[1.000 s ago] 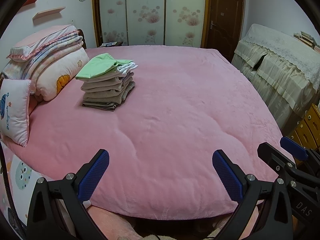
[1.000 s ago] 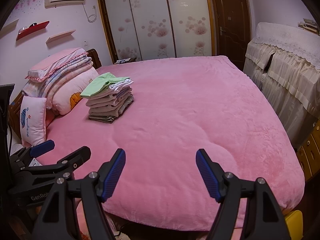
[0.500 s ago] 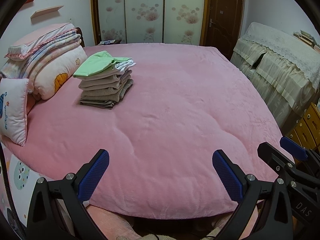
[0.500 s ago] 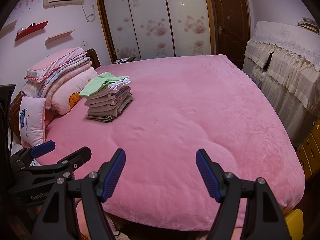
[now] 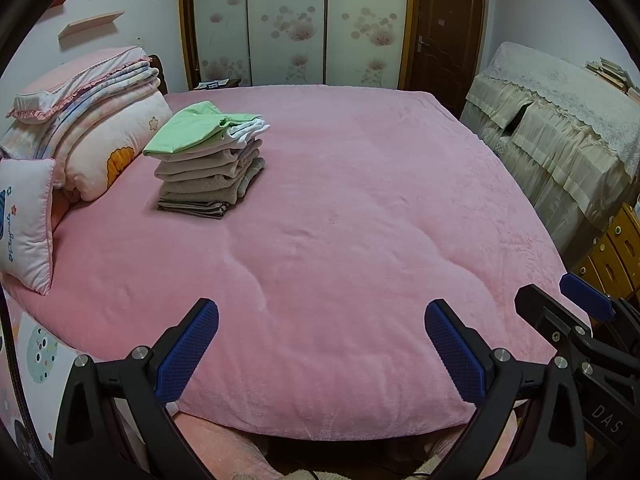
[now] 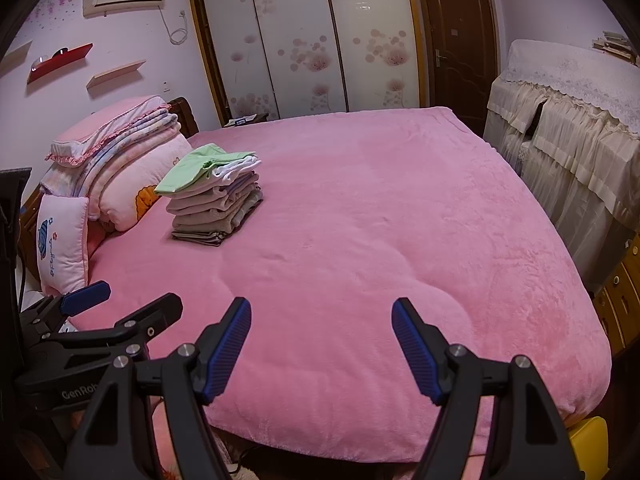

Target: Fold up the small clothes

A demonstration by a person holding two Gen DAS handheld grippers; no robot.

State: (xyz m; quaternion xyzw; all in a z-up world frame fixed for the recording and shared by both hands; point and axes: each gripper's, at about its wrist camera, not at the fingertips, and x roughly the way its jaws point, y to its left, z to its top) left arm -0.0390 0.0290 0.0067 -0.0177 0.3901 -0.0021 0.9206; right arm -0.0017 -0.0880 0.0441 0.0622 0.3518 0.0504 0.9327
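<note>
A stack of folded small clothes [image 5: 210, 168], beige and grey with a white piece and a light green one on top, sits on the pink bedspread [image 5: 340, 240] at the far left, near the pillows. It also shows in the right wrist view [image 6: 214, 204]. My left gripper [image 5: 320, 344] is open and empty, held over the near edge of the bed. My right gripper [image 6: 322, 340] is open and empty, also at the near edge. Each gripper shows at the edge of the other's view.
Folded quilts and pillows [image 5: 80, 128] lie at the head of the bed on the left. A cloth-covered cabinet [image 5: 560, 128] stands to the right. A wardrobe [image 5: 288, 24] and a brown door [image 5: 444, 28] are behind. Wooden drawers [image 5: 612, 252] are at the right.
Both views have shifted slightly, so the stack sits a little differently in frame. Both grippers stay open and empty over the near edge of the bed.
</note>
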